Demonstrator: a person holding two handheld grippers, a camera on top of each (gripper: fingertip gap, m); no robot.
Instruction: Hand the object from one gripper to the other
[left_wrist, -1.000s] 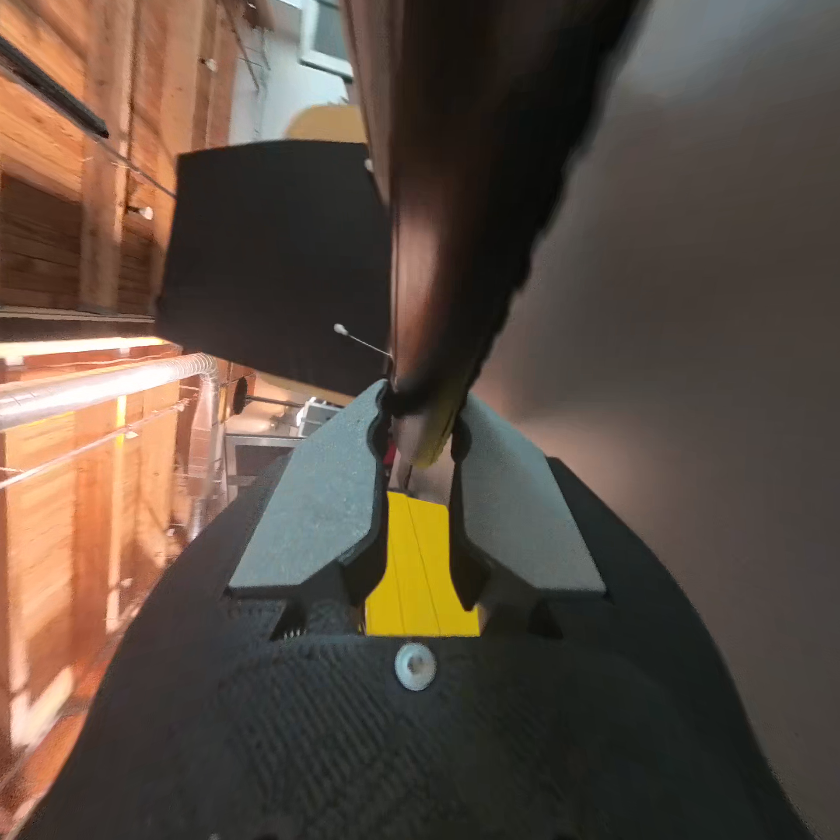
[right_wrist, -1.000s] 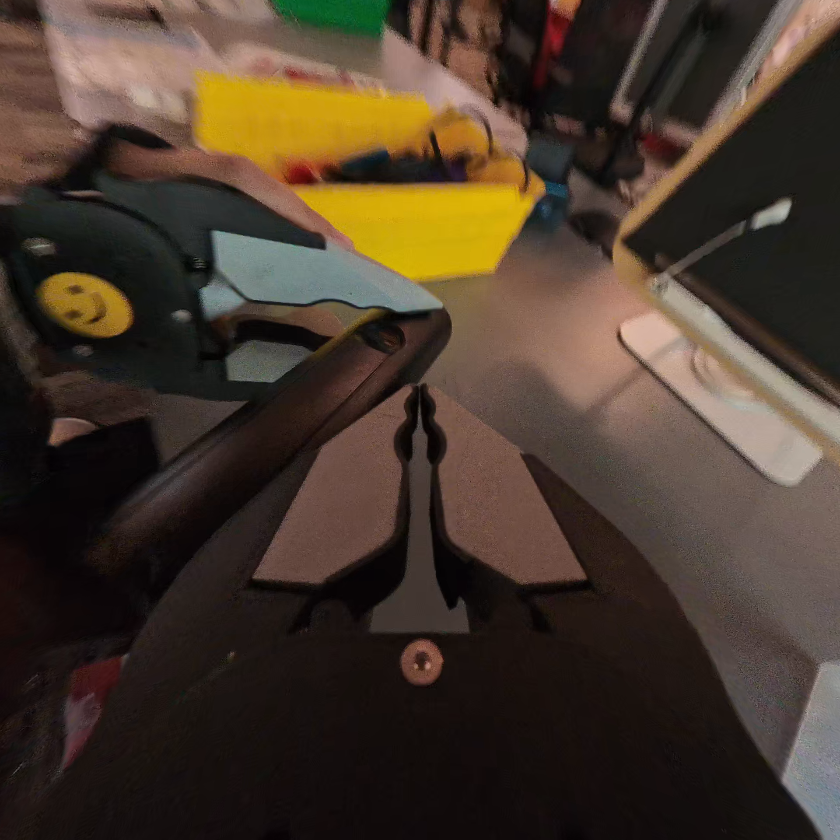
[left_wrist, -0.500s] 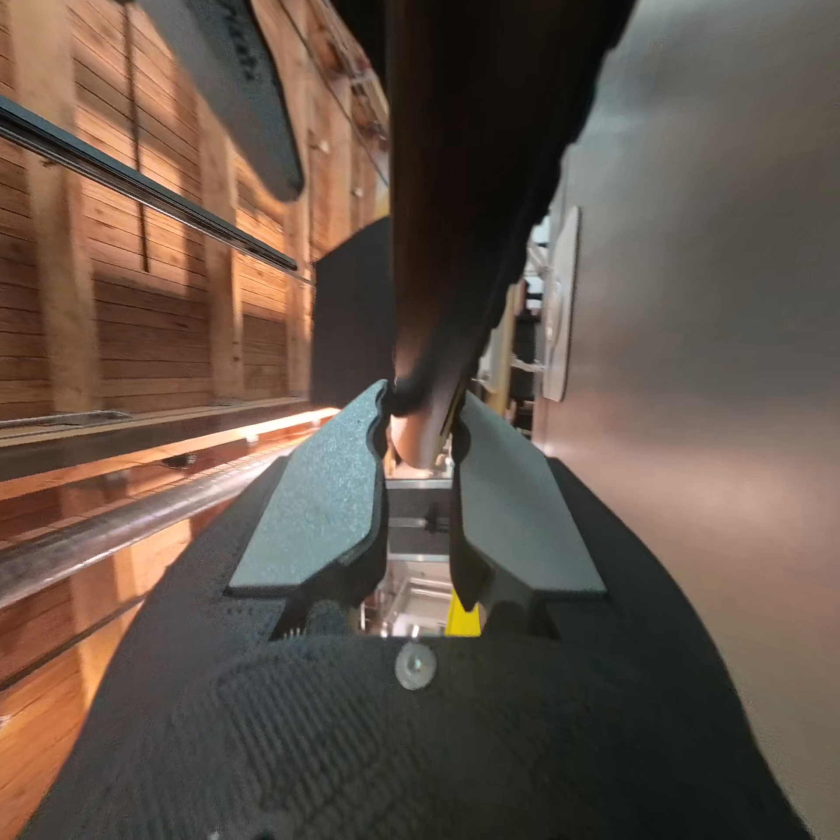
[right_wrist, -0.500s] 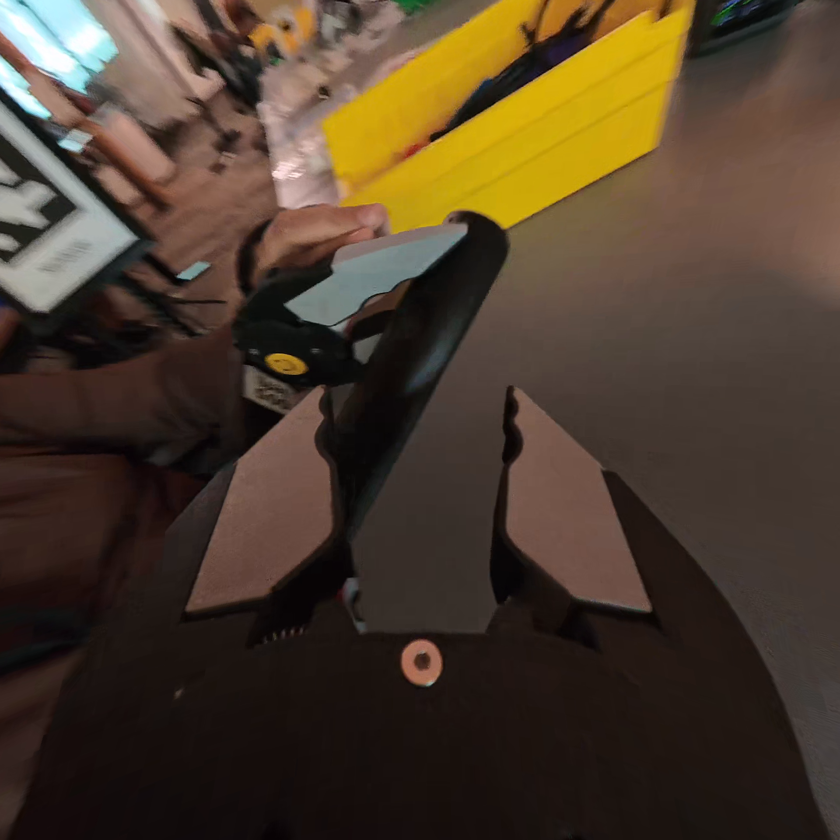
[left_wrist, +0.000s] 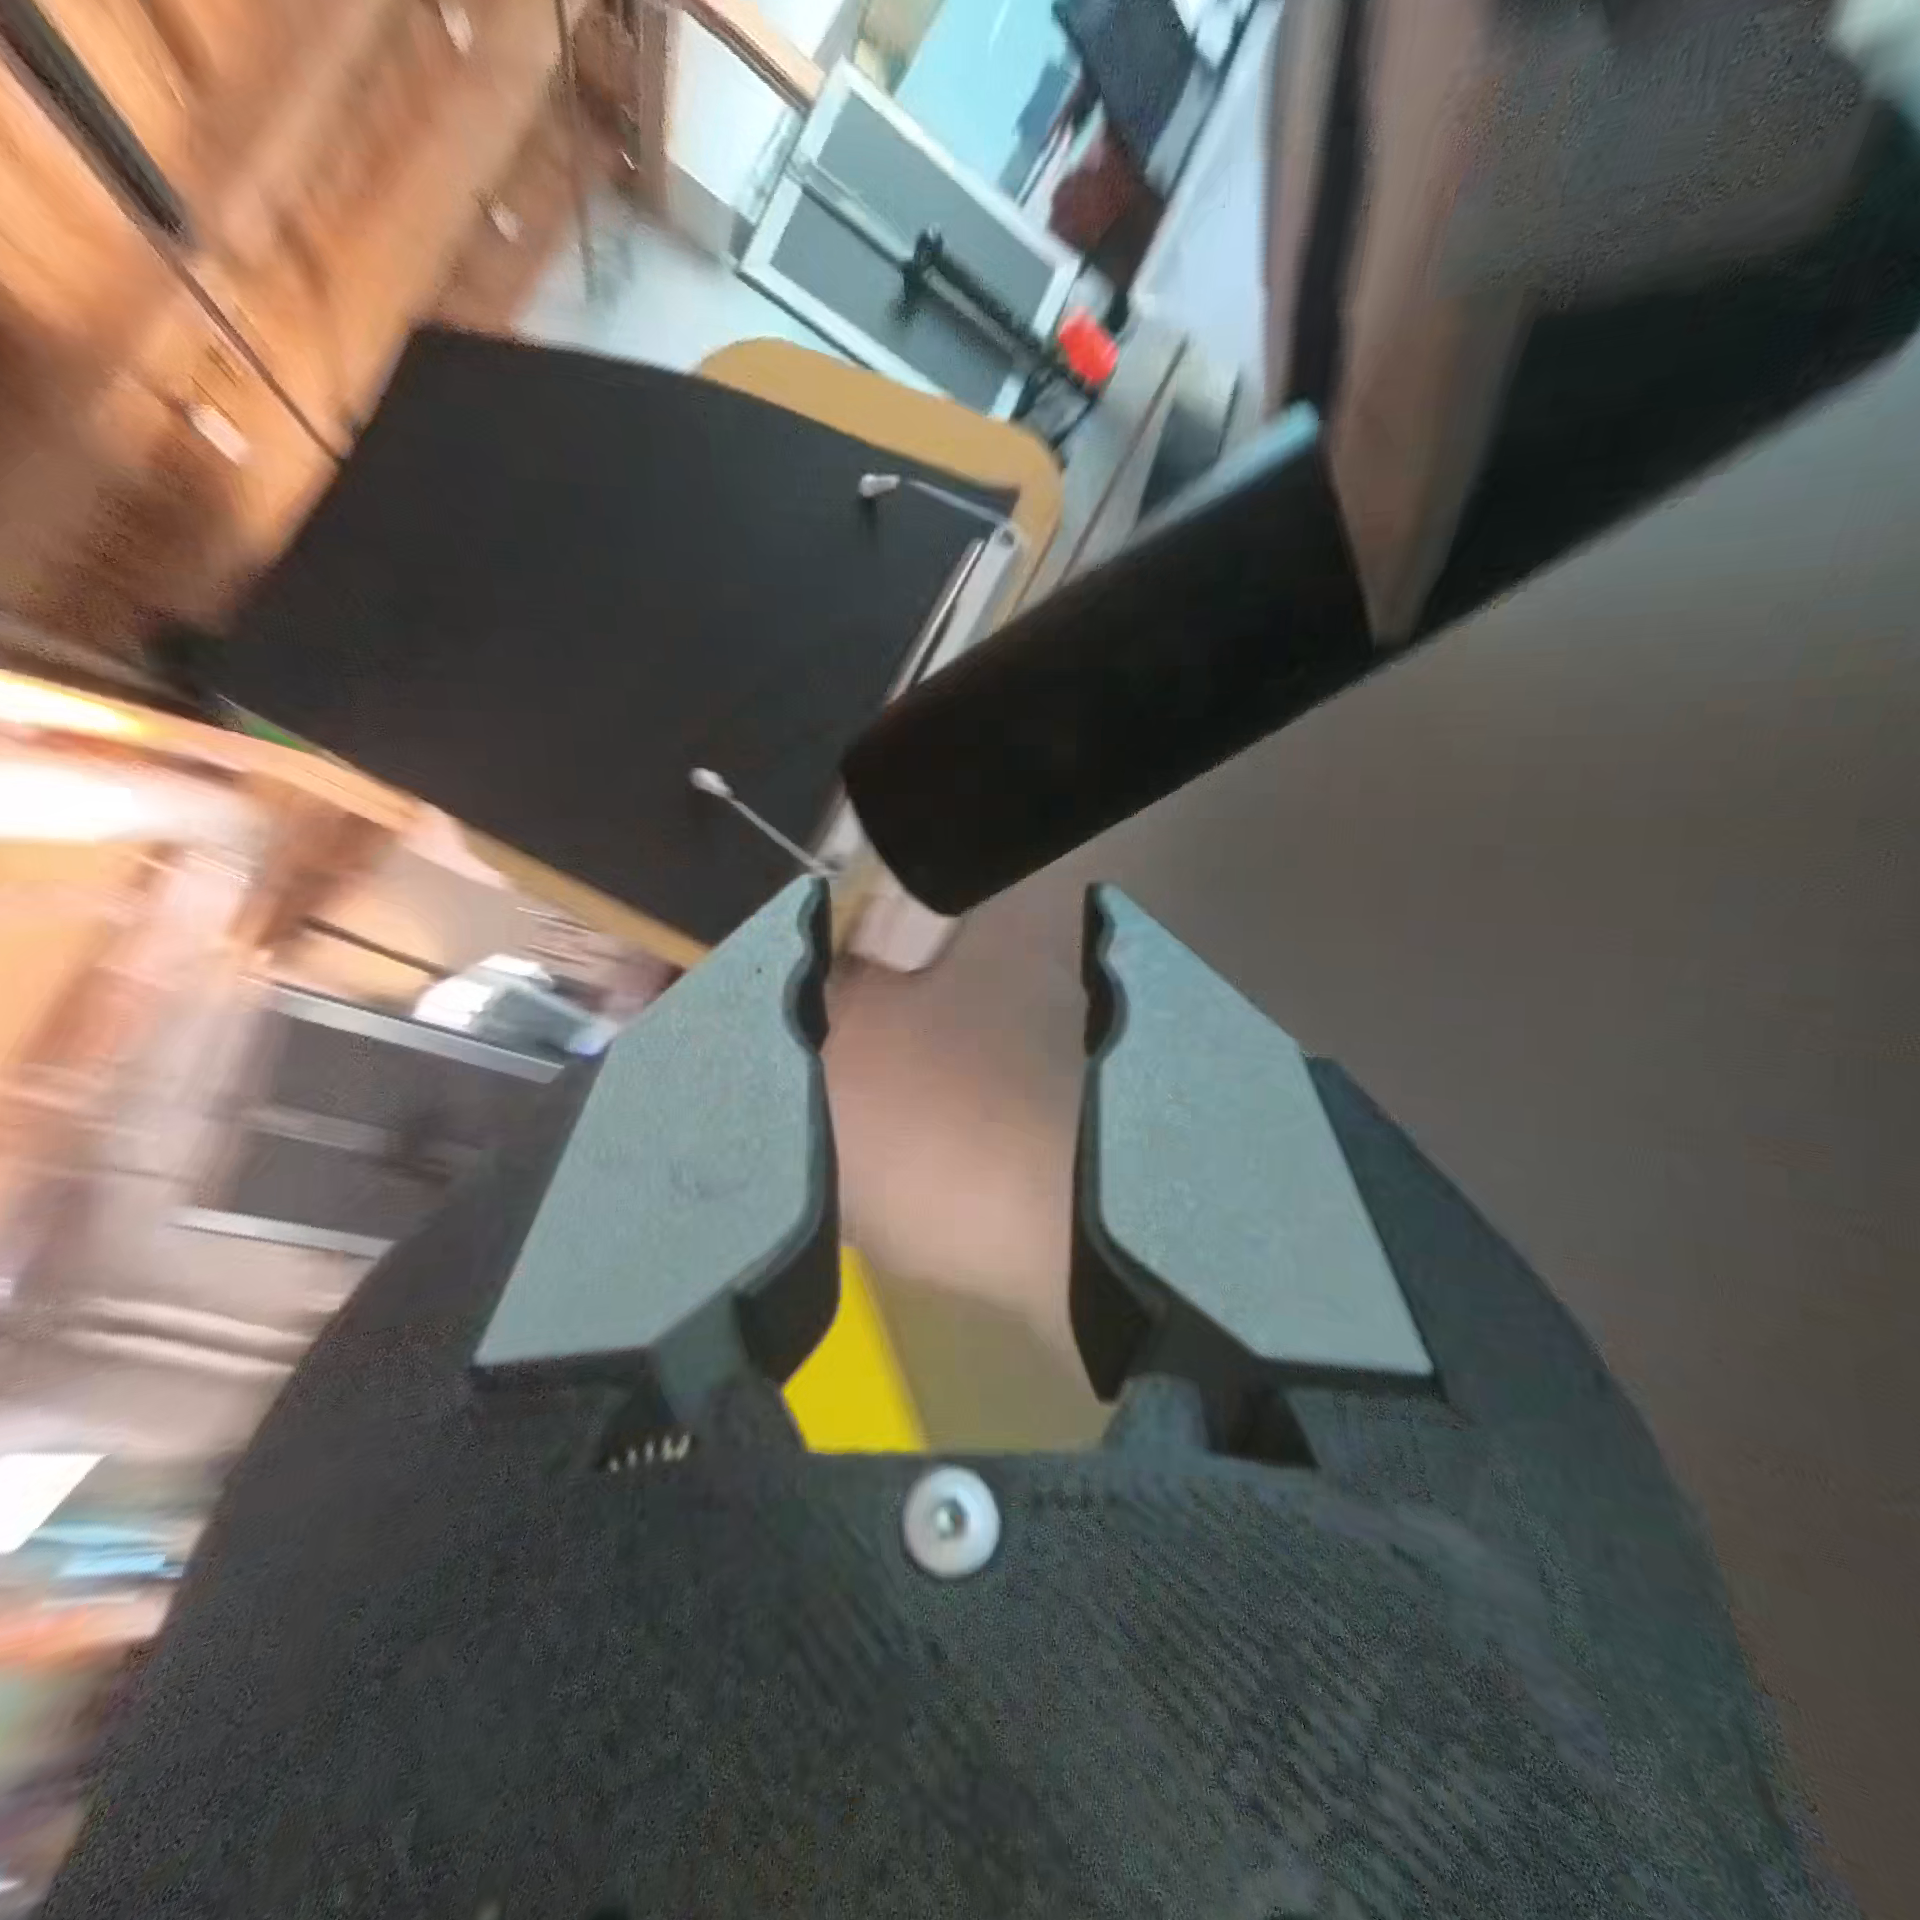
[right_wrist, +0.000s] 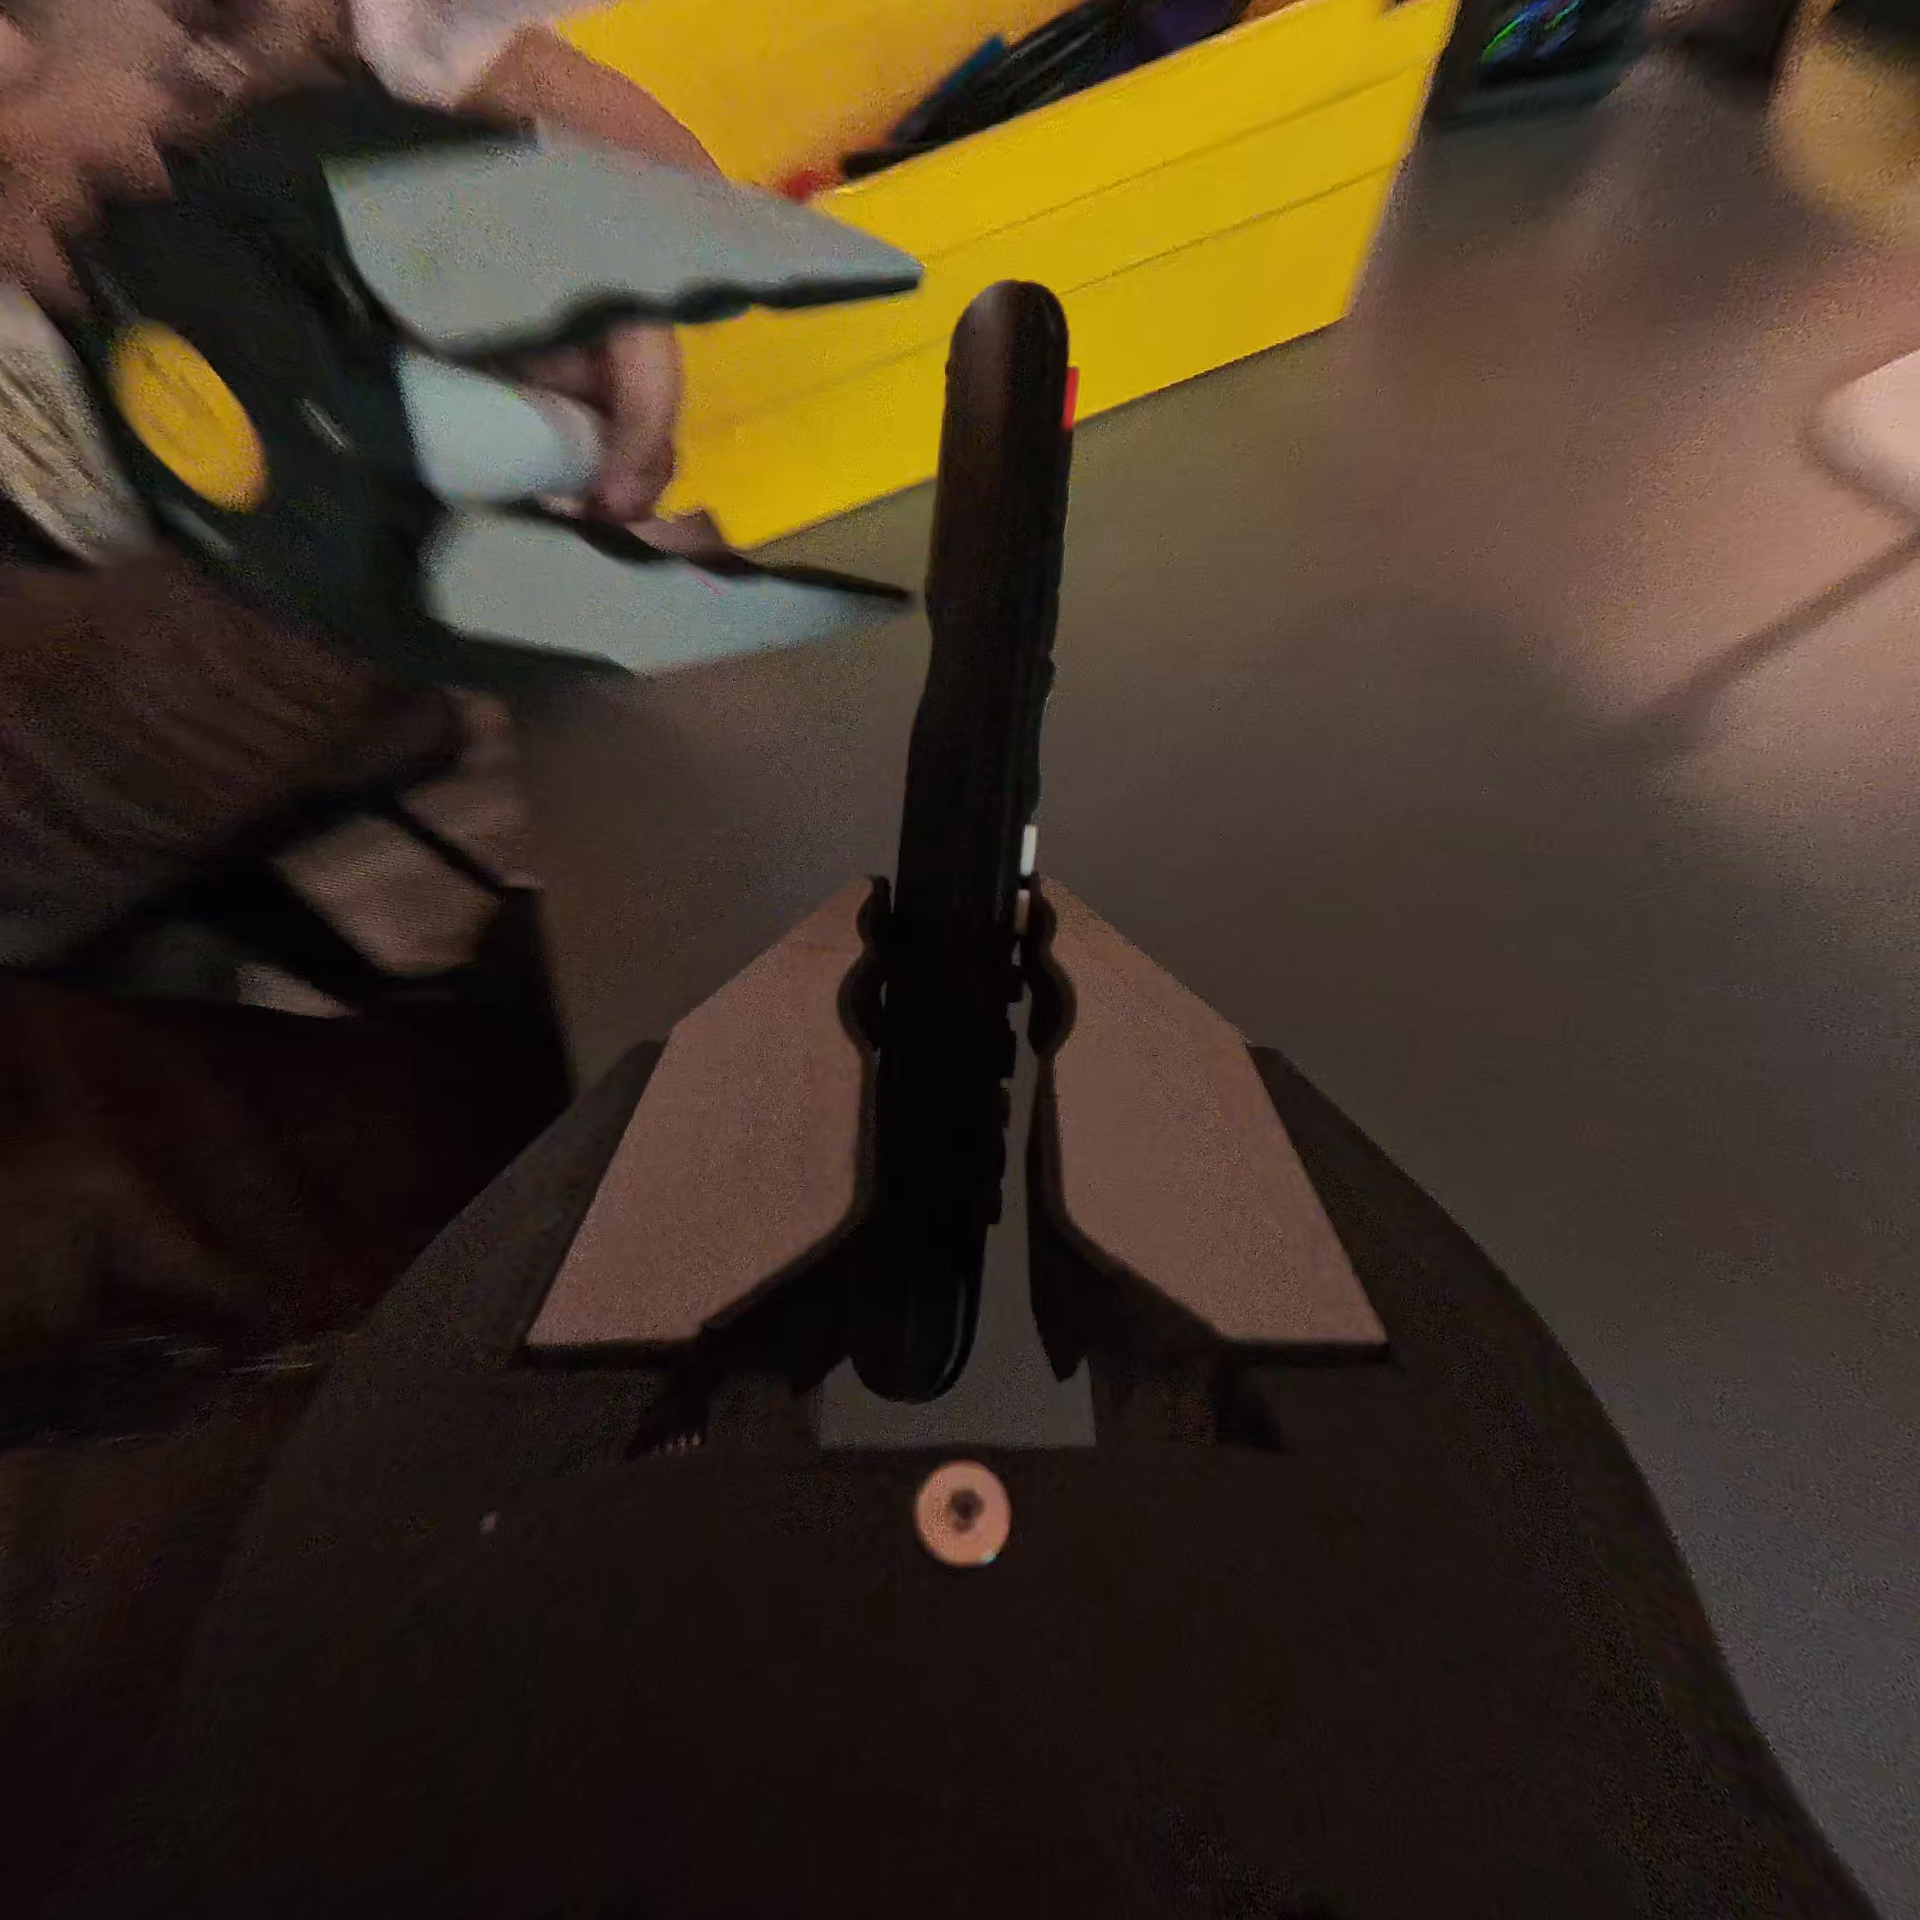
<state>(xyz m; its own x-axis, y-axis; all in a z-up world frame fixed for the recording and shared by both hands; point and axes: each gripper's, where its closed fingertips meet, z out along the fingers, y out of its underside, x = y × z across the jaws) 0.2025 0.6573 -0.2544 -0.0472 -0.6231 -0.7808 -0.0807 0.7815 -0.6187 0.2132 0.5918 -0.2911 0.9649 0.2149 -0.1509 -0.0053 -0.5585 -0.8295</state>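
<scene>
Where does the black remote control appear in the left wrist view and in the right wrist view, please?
Left wrist view: the black remote control crosses the upper right, its rounded end just beyond the open fingers of the left hand-held gripper.
Right wrist view: it stands at centre, clamped in the right hand-held gripper.
Shared landmark: the yellow bin, a sliver low in the left view.

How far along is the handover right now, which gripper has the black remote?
The transfer itself looks done: the right gripper is shut on the black remote, which stands up between its fingers. The left gripper is open and empty, with the remote's end just beyond its tips and clear of them. What seems left is only separating the two grippers over the grey table.
</scene>
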